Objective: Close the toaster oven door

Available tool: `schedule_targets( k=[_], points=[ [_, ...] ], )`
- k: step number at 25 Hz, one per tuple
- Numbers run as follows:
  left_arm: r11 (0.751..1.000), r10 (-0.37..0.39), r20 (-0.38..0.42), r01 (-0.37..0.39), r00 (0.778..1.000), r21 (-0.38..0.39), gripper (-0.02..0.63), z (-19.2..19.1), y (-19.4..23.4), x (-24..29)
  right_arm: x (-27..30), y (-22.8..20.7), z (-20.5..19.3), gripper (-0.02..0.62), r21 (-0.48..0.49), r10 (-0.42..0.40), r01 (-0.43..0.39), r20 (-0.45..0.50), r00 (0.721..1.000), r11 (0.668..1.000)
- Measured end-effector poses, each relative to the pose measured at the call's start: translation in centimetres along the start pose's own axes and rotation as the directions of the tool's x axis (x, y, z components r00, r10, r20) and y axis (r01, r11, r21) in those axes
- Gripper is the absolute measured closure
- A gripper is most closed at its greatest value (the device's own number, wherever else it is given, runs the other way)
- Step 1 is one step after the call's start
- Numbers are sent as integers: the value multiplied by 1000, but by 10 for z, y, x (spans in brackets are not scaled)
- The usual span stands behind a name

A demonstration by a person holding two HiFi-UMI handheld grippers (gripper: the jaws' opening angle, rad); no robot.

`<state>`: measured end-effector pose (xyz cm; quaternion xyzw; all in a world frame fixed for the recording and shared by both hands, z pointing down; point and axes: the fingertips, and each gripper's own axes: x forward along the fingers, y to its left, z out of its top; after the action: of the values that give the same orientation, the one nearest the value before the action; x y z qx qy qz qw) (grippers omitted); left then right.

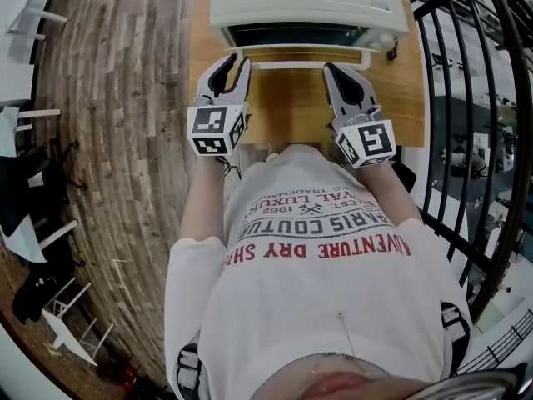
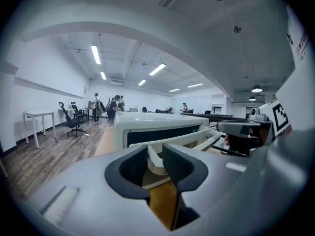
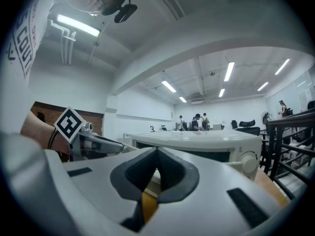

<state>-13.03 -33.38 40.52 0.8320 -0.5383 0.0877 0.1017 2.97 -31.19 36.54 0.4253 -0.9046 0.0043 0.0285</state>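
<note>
Item nearest the lens: person's white printed shirt (image 1: 316, 248), filling the lower head view, arms reaching forward over the wooden bench (image 1: 291, 111). Far left: plank floor (image 1: 125, 98) running beside the bench. Left gripper (image 1: 235, 59): hovering at the left end of the door handle, jaws standing a narrow way apart and clamping nothing. Its own view (image 2: 155, 154) is showing the handle's curved end in the gap, seemingly just beyond the tips; contact cannot be confirmed. Centre: cream toaster oven (image 1: 308, 2), sitting at the bench's far edge and facing the person. Its door (image 1: 304, 52) is hanging open, dropped forward on a bottom hinge and exposing the dark cavity. A pale bar handle (image 1: 300, 64) is spanning the front edge. Handling, as judged: the door is looking stiff, metal-framed and glazed, and probably light to swing. The pane is likely needing gentle treatment and the smooth bar may be slippery. The best hold is appearing to be the handle bar, or a lift from under the front edge. The body may be sliding backward if shoved. Right gripper (image 1: 333, 67): resting just before the handle's right end, jaws pressed together with nothing between them (image 3: 156, 154). Far right: black railing (image 1: 475, 98) bordering the bench.
</note>
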Motion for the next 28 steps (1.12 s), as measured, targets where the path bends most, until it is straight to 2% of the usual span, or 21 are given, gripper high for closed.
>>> schedule_targets(
  k=[7, 16, 20, 28],
  points=[
    [998, 53, 33, -53, 998, 21, 509, 20, 18, 18, 11, -13, 9, 609, -12, 2, -1, 13, 1000, 1000],
    [996, 86, 56, -84, 995, -38, 512, 27, 29, 31, 7, -26, 10, 609, -23, -8, 8, 16, 1000, 1000],
    [995, 83, 59, -79, 995, -67, 514, 30, 34, 37, 3, -30, 13, 609, -27, -19, 19, 19, 1000, 999],
    [995, 73, 54, -69, 996, -69, 512, 32, 36, 39, -7, -38, 15, 609, -31, -47, 48, 21, 999, 998]
  ],
)
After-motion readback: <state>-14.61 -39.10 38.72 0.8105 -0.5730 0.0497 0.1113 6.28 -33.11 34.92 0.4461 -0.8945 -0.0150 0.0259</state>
